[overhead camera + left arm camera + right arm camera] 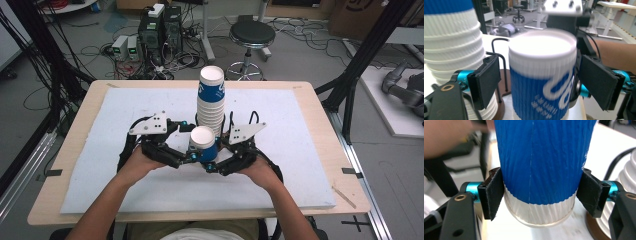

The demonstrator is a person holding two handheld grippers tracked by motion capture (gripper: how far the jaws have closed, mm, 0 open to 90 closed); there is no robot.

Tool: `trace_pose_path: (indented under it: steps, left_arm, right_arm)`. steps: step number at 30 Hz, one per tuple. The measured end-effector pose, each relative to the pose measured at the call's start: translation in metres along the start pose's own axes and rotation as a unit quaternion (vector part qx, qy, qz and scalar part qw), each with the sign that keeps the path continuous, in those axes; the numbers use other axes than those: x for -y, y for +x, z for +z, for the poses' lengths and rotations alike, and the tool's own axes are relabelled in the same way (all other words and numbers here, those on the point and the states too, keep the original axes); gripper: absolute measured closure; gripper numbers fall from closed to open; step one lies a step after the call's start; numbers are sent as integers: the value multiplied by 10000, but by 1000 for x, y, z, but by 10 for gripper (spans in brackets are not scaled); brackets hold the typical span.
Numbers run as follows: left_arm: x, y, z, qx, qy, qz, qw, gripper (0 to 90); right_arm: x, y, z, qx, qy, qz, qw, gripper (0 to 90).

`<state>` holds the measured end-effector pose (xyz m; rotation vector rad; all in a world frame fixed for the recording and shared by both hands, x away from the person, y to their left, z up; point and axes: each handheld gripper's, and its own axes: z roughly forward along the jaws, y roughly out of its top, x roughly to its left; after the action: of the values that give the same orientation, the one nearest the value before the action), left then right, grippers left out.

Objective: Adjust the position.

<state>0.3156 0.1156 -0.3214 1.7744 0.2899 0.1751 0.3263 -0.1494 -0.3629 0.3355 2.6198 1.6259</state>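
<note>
Standing between the two grippers near the middle of the table, the single blue-and-white paper cup (203, 144) looks like a light, thin-walled thing that will dent if squeezed hard. Its ribbed sleeve should give the pads some bite, while the rolled rim at the top and the seamed base are probably the stiffest parts. The right gripper (539, 195) has it low down, where the blue sleeve meets the white band above the base: its two black pads press on opposite sides of the cup, clamped on it. That low hold seems sensible, since the wall there is braced by the bottom; a grip at mid-height would likely crush the open body.

The left gripper (539, 82) stands with its jaws apart, one pad on each side of the same cup and a visible gap on either flank, so it carries no load. The cup is blurred in the left gripper view, so whether a pad brushes it I cannot say for sure.

Large white lettering curls across the blue sleeve, with a line of smaller print under it, but both are too smeared to read. Just behind the cup rises a tall stack of nested cups (211, 97) of the same make, seated on a round brown base with black wire uprights; its top cup also bears white marks, unreadable here. Everything rests on a white mat (300, 165) over the wooden table (345, 200).
</note>
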Motion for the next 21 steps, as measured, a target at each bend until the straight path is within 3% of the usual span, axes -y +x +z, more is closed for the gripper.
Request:
trace_pose_path:
  steps: [3,5,10,16,21]
  left_arm:
    - [-1,0,-1,23,169,21,9999,177]
    - [0,-1,1,60,358,50,9993,177]
    - [5,-6,11,357,874,202,9953,181]
    - [7,-5,14,679,1063,227,9918,303]
    - [8,-1,11,762,957,75,9925,309]
  right_arm:
    - [-1,3,3,106,348,-173,9992,276]
    - [-3,5,6,45,562,-272,9980,276]
    - [-5,11,11,-29,873,-489,9950,277]
    - [-5,13,14,-191,1020,-666,9924,277]
    - [-4,10,10,-238,928,-639,9933,276]
